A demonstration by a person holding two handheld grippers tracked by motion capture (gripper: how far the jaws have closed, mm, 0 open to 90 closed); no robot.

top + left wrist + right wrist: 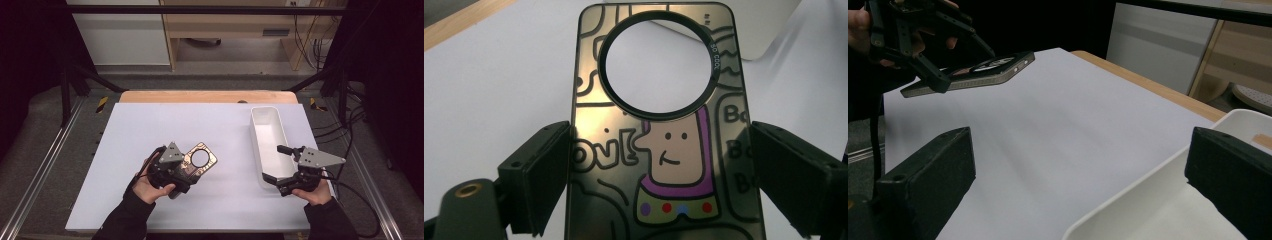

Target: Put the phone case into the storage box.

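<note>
A glossy dark phone case [201,159] with a large round hole and a cartoon figure printed on it is held just above the white sheet. My left gripper [186,171] is shut on its lower half. In the left gripper view the two jaws press against the long sides of the case [674,150]. The right gripper view shows the case [983,72] lifted off the sheet in the left gripper [923,55]. My right gripper [273,162] stands open at the near end of a white tray [265,120], one jaw over the tray's inside, nothing between them.
The long white tray [1148,185] stands at the right of the white sheet [150,125] and looks empty inside. A wooden table edge [210,96] runs along the back. Metal frame rails [45,160] flank both sides, and cables hang at the right.
</note>
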